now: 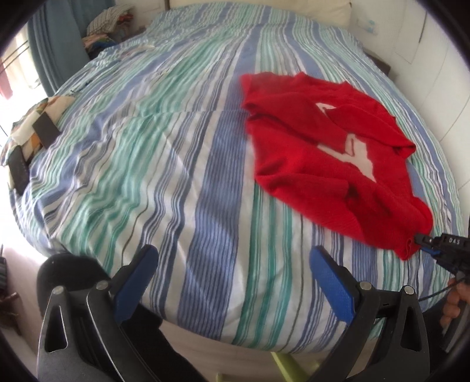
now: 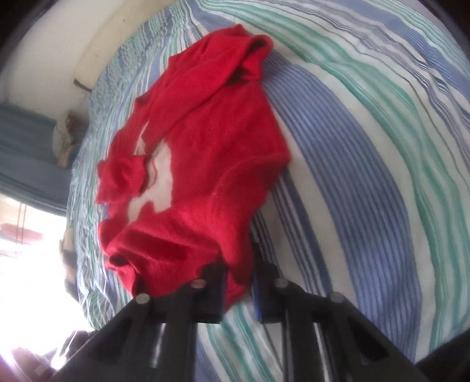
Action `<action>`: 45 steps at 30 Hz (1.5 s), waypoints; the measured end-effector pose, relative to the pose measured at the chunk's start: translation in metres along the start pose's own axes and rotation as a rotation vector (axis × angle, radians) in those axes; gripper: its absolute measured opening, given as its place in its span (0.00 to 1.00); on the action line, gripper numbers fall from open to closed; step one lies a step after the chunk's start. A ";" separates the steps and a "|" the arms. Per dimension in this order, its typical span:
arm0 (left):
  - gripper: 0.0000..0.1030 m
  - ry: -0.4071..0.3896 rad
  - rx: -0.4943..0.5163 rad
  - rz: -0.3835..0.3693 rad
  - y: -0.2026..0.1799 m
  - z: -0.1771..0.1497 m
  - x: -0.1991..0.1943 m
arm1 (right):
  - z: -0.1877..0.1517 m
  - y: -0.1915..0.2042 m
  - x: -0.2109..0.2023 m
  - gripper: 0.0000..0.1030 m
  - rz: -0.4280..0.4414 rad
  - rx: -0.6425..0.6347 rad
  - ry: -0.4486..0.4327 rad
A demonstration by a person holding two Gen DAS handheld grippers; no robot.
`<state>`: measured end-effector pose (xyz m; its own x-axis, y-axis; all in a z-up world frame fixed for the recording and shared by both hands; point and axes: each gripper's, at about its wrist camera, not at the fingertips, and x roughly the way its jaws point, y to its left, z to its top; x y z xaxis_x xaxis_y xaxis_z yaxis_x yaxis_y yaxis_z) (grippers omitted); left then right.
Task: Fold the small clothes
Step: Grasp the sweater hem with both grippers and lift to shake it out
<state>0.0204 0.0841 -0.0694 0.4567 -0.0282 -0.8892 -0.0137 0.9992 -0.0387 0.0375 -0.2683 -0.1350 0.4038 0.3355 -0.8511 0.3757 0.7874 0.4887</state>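
Observation:
A small red sweater [image 1: 320, 144] with a white pattern lies crumpled on the right part of the striped bed [image 1: 176, 147]. My left gripper [image 1: 235, 282] is open and empty above the bed's near edge, left of the sweater. My right gripper [image 1: 423, 245] shows in the left wrist view, shut on the sweater's near corner. In the right wrist view the right gripper [image 2: 239, 273] has its fingers closed on the hem of the sweater [image 2: 205, 141], with red cloth between them.
The bed is covered by a blue, green and white striped duvet [image 2: 367, 147]. A patterned pillow with dark items [image 1: 32, 129] lies at the bed's left edge. A pile of clothes [image 1: 108, 26] sits at the far left. A white wall [image 1: 426, 88] runs along the right.

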 end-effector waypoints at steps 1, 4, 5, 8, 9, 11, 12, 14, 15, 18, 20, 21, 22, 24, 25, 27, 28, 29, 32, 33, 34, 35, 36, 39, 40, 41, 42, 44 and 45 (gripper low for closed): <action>0.99 0.014 -0.006 -0.041 -0.003 0.003 0.005 | -0.009 -0.012 -0.006 0.14 -0.017 0.000 0.009; 0.99 0.042 -0.017 -0.216 -0.023 0.017 0.023 | -0.030 -0.041 -0.016 0.14 -0.039 0.001 0.025; 0.99 0.056 -0.012 -0.250 -0.032 0.024 0.032 | -0.032 -0.047 -0.017 0.14 -0.036 -0.004 0.018; 0.99 0.112 0.008 -0.327 -0.058 0.040 0.061 | -0.035 -0.055 -0.018 0.15 0.001 0.018 -0.006; 0.99 0.124 0.029 -0.321 -0.067 0.042 0.070 | -0.036 -0.055 -0.019 0.16 0.008 0.020 -0.019; 0.98 0.123 0.096 -0.251 -0.086 0.043 0.081 | -0.036 -0.048 -0.022 0.16 0.017 0.004 -0.043; 0.95 0.110 0.131 -0.213 -0.093 0.041 0.085 | -0.037 -0.044 -0.024 0.19 0.026 -0.005 -0.050; 0.54 0.095 0.173 -0.137 -0.101 0.037 0.091 | -0.038 -0.033 -0.025 0.26 0.033 -0.030 -0.057; 0.13 0.105 0.165 -0.142 -0.099 0.034 0.093 | -0.039 -0.030 -0.026 0.33 0.034 -0.049 -0.056; 0.07 0.087 0.066 -0.226 -0.070 0.024 0.075 | -0.043 -0.029 -0.030 0.46 0.031 -0.083 -0.047; 0.06 0.076 0.030 -0.259 -0.043 0.008 0.054 | -0.047 -0.033 -0.036 0.46 0.020 -0.100 -0.035; 0.06 0.080 0.017 -0.262 -0.031 -0.001 0.046 | -0.049 -0.036 -0.039 0.46 0.015 -0.110 -0.032; 0.06 0.088 0.006 -0.251 -0.019 -0.012 0.041 | -0.052 -0.040 -0.043 0.46 0.011 -0.119 -0.029; 0.06 0.118 -0.010 -0.238 0.000 -0.027 0.036 | -0.055 -0.045 -0.048 0.46 0.008 -0.134 -0.018; 0.10 0.133 -0.023 -0.239 0.009 -0.032 0.034 | -0.057 -0.047 -0.049 0.47 0.015 -0.142 -0.011; 0.43 0.120 -0.065 -0.287 0.024 -0.034 0.030 | -0.060 -0.047 -0.047 0.53 0.050 -0.163 0.000; 0.79 0.102 -0.090 -0.306 0.028 -0.032 0.028 | -0.060 -0.045 -0.043 0.59 0.074 -0.170 0.004; 0.88 0.078 -0.119 -0.318 0.031 -0.027 0.027 | -0.060 -0.044 -0.040 0.61 0.096 -0.172 0.005; 0.90 0.082 -0.148 -0.356 0.022 -0.010 0.047 | -0.057 -0.036 -0.030 0.62 0.164 -0.177 -0.021; 0.89 0.103 -0.146 -0.377 0.015 -0.006 0.058 | -0.055 -0.034 -0.026 0.62 0.173 -0.173 -0.030; 0.81 0.131 -0.141 -0.395 0.006 -0.002 0.071 | -0.053 -0.033 -0.022 0.62 0.191 -0.167 -0.041; 0.70 0.167 -0.133 -0.399 -0.003 0.000 0.084 | -0.051 -0.032 -0.017 0.62 0.204 -0.165 -0.054; 0.30 0.209 -0.119 -0.390 -0.012 0.000 0.096 | -0.049 -0.031 -0.010 0.62 0.195 -0.163 -0.062; 0.03 0.259 -0.110 -0.361 -0.018 -0.001 0.097 | -0.045 -0.026 0.005 0.06 0.188 -0.178 -0.023; 0.02 0.247 -0.094 -0.369 -0.013 0.000 0.086 | -0.045 -0.025 0.003 0.04 0.179 -0.183 -0.007; 0.02 0.232 -0.076 -0.375 -0.005 0.001 0.071 | -0.045 -0.025 -0.006 0.04 0.188 -0.195 -0.001; 0.02 0.225 -0.059 -0.383 0.003 0.001 0.058 | -0.045 -0.024 -0.021 0.04 0.204 -0.209 -0.003; 0.02 0.229 -0.024 -0.363 0.019 -0.001 0.040 | -0.046 -0.029 -0.053 0.04 0.238 -0.201 0.016; 0.02 0.239 -0.014 -0.353 0.025 -0.002 0.037 | -0.045 -0.032 -0.066 0.04 0.254 -0.186 0.036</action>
<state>0.0351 0.1081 -0.1044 0.2166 -0.3760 -0.9010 0.0932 0.9266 -0.3643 -0.0389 -0.2925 -0.1038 0.4340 0.5493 -0.7141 0.1058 0.7561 0.6459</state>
